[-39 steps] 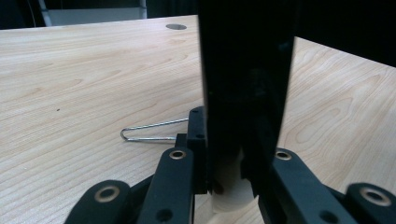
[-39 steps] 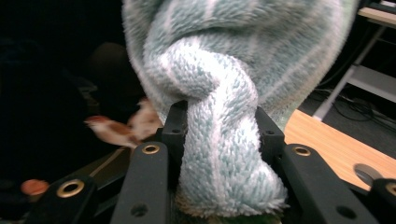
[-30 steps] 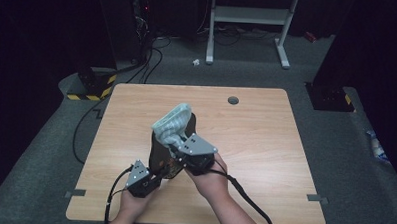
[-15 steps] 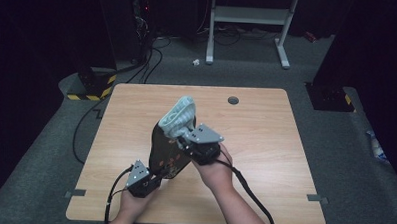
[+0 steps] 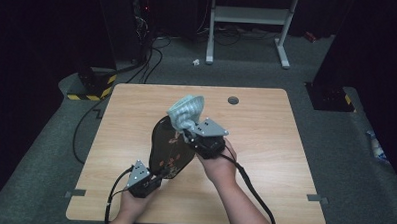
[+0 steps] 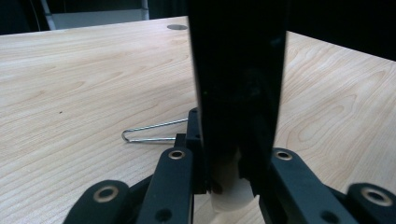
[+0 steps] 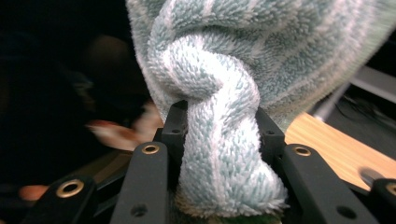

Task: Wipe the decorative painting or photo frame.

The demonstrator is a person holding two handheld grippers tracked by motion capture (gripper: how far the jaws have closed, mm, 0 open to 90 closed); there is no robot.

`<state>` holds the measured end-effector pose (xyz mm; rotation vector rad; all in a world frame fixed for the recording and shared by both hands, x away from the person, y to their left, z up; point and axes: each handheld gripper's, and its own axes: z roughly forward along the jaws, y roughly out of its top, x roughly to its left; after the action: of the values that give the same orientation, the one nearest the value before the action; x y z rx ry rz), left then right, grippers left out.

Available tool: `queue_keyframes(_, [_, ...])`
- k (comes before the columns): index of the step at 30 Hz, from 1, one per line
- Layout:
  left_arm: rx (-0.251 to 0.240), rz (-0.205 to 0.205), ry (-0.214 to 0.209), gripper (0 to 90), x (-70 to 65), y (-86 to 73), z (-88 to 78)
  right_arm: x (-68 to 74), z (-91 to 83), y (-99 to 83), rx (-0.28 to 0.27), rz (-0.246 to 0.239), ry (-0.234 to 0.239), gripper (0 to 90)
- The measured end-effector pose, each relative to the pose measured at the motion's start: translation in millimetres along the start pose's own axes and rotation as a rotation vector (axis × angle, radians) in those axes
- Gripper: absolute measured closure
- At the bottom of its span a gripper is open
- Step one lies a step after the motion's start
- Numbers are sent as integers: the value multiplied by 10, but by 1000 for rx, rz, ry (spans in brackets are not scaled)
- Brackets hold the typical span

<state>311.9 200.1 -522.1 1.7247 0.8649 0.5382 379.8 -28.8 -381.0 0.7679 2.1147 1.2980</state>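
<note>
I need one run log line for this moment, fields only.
left tongs: shut on dark tray edge | right tongs: shut on striped towel | towel against tray | tray tilted above table

The light wooden table (image 5: 265,144) bears a round grommet hole (image 5: 233,99) near its far edge; a bent wire clip (image 6: 152,132) lies on the wood well short of that hole.

Fluffy terry cloth (image 7: 219,135), glossy black board (image 6: 238,79), wood-grain table (image 5: 266,134).
</note>
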Motion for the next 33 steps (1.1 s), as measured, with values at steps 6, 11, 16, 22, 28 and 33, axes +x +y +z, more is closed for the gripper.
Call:
queue_keyframes(6, [-2,1,-1,787,-6,-1,2,429,-155,74,-54,-78,104,652])
queue_keyframes(11, [1,-2,-3,786,3,0,0,563,-165,95,-55,-111,128,649])
queue_keyframes(16, [-1,-5,-4,786,5,-1,1,363,-87,82,-43,-66,87,648])
queue_keyframes(22, [-2,-5,-3,786,3,-2,1,-10,15,41,-6,3,16,648])
queue_keyframes(28, [0,-4,-1,785,1,-3,0,-263,120,-37,56,38,-50,649])
queue_keyframes(33, [-3,-5,-1,785,1,-3,5,-352,177,-72,72,46,-75,652])
